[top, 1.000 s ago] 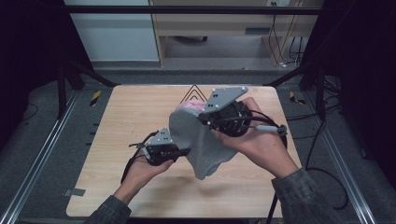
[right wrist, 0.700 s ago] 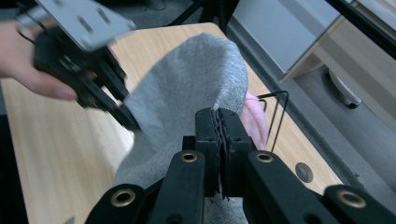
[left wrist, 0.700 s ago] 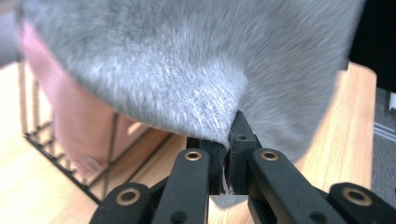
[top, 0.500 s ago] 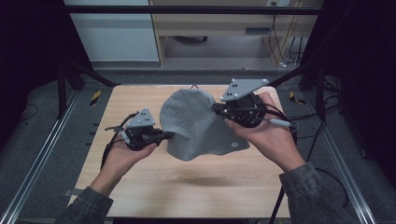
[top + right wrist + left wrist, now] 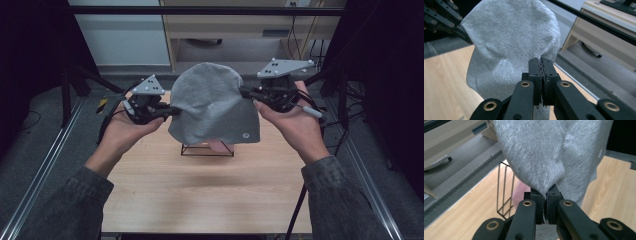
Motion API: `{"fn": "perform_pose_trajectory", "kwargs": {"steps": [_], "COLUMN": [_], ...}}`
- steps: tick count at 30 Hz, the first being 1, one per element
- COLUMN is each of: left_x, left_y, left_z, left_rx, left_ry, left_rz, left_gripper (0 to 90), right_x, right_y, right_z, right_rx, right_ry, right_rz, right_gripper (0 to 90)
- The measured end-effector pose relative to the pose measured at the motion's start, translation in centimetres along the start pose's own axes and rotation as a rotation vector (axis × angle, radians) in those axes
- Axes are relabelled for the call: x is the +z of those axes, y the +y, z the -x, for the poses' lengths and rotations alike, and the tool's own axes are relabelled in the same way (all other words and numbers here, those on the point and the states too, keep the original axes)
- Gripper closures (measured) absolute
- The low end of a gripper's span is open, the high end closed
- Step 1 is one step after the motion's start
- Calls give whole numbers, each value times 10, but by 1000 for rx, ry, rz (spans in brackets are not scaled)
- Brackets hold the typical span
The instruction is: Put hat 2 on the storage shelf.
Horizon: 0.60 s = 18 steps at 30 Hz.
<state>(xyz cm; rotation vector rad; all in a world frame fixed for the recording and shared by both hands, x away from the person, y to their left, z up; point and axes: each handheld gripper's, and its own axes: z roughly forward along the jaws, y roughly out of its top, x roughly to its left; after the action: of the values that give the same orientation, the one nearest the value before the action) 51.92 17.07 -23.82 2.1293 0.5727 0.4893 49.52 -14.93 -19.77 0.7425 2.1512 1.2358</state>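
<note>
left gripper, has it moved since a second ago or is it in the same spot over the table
Yes. The left gripper has moved up and toward the table's far left edge, away from the person; earlier it hung over mid-table. It stays shut on the grey beanie.

Grey sleeves [image 5: 75, 200], black grippers, brass screws [image 5: 527, 203], grey plates [image 5: 286, 67]

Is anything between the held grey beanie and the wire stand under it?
Nothing visible. The grey beanie, pinched by the left gripper and right gripper, hangs above the wire stand; something pink sits at the stand.
</note>
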Motion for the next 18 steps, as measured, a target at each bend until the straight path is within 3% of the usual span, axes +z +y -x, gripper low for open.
{"fn": "perform_pose_trajectory", "kwargs": {"steps": [6, 10, 18], "left_x": [6, 11, 22], "left_y": [14, 23, 25], "left_z": [-20, -30, -47], "left_rx": [-31, -28, -37], "left_ry": [13, 27, 63], "left_rz": [27, 33, 38], "left_gripper": [875, 876, 876], "right_x": [10, 20, 34], "right_y": [4, 6, 8], "right_z": [20, 33, 50], "right_rx": [29, 50, 89], "right_ry": [-29, -49, -85], "right_rz": [32, 56, 107], "right_gripper": [881, 881, 882]}}
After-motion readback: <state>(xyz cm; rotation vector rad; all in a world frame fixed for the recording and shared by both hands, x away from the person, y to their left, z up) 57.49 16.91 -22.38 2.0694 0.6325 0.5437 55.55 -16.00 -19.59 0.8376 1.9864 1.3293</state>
